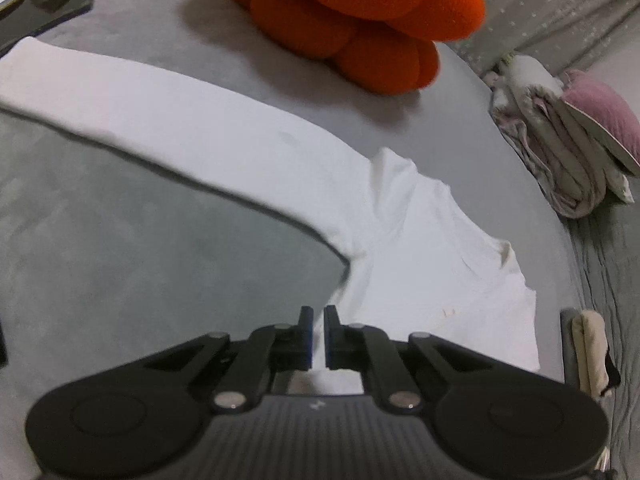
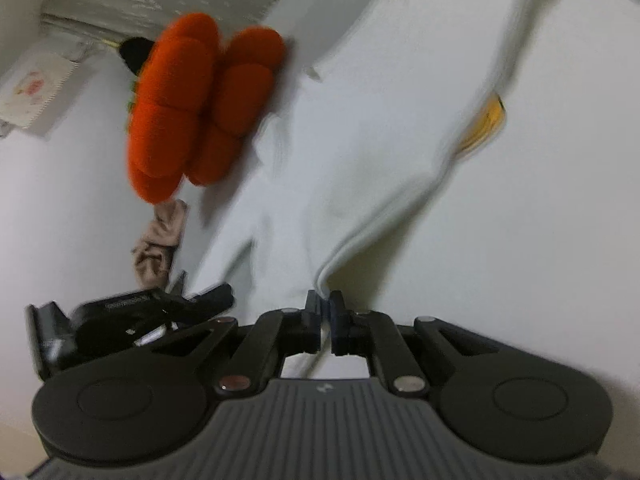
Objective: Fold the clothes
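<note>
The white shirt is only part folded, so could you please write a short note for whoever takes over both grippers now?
Left gripper: shut on the white shirt at its near edge.
Right gripper: shut on a folded edge of the shirt, lifted.
The shirt lies as a long strip across the grey bed, the orange cushion behind it.
Done: lengthwise fold.
Left: lay the held end down, fold shorter, smooth.

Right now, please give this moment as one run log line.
left gripper: shut on white garment | right gripper: shut on garment edge | orange cushion: beside garment
</note>
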`<state>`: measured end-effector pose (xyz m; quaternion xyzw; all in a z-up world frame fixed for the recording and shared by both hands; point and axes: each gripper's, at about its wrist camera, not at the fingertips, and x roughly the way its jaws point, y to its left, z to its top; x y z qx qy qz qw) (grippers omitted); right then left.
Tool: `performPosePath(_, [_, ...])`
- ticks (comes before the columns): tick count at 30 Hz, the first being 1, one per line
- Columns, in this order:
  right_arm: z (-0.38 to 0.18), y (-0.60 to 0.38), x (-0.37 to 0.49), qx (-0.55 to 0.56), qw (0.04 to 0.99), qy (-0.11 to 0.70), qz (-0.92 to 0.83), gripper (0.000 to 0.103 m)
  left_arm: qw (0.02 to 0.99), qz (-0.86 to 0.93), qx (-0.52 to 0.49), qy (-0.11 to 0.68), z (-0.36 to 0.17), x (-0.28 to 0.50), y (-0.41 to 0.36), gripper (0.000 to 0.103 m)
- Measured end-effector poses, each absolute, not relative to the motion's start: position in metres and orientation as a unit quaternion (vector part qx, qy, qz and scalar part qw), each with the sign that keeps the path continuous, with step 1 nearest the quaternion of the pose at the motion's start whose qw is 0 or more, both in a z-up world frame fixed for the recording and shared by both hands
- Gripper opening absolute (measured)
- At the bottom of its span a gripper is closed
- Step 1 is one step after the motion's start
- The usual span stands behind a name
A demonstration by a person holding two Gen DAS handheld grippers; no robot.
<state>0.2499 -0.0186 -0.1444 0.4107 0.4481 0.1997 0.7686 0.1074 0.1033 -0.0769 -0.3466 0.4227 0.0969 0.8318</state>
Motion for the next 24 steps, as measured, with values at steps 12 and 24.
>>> performPosePath(12, [-0.104, -0.052, 0.281, 0.284, 0.792, 0.487, 0.233, 0.04, 0.843, 0.037, -0.336, 0.418, -0.07, 0.113, 0.092, 0.01])
performPosePath(24, [-0.107, -0.129, 0.314, 0.134, 0.914, 0.376, 0.072, 0.0, 0.856, 0.008, -0.236, 0.46, -0.093, 0.122, 0.041, 0.02])
